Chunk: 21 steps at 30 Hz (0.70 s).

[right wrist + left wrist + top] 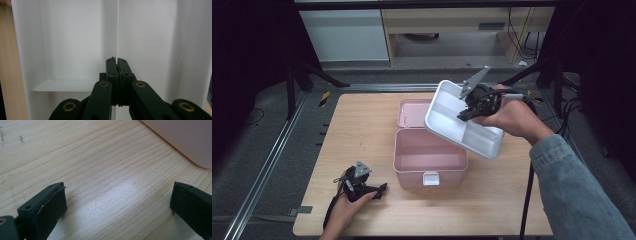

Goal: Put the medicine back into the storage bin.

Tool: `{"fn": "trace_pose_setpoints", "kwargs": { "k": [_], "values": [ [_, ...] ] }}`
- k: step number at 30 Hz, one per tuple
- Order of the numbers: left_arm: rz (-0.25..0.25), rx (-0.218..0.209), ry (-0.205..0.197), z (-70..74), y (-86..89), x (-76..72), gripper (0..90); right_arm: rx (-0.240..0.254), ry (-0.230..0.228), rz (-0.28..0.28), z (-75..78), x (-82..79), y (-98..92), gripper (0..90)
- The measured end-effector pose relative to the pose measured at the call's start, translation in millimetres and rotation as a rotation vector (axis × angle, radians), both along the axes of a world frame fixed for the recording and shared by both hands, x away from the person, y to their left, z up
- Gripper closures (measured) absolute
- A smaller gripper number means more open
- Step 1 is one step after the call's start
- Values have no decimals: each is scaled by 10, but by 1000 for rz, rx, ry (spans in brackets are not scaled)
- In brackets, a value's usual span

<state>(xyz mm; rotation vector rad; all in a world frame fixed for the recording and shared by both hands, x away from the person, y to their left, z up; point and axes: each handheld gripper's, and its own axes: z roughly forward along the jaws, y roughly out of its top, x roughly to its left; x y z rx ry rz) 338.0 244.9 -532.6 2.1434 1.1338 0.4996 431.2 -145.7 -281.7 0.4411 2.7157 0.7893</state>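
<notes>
An open pink box (430,162) stands in the middle of the wooden table, its lid (413,112) laid back behind it. A white divided tray (462,120) hangs tilted above the box's right rear. My right gripper (466,113) is shut on the tray's thin middle divider (117,32), with compartments on both sides. My left gripper (381,190) rests low over the table at the front left, open, its jaws spread wide with bare wood between them. A corner of the pink box (185,137) lies just ahead of it.
The wooden table (362,130) has bare room to the left of the box and along its front. A metal rail (267,165) runs along the floor at the left. Cabinets and cables stand beyond the far edge.
</notes>
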Motion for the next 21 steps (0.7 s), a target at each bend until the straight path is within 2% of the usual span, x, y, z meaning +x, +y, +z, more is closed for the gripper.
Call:
{"fn": "trace_pose_setpoints", "kwargs": {
  "k": [8, 15, 21],
  "values": [
    [0, -2, 1, -1, -1, 0, 0, 17, -1, -60, -58, -106, -380, 900],
    [0, -1, 0, -1, 0, 1, 0, 32, 10, -111, -197, -222, -729, 900],
    [0, 0, 0, 0, 0, 0, 0, 28, 23, -138, -351, -310, -904, 900]
  ]
}}
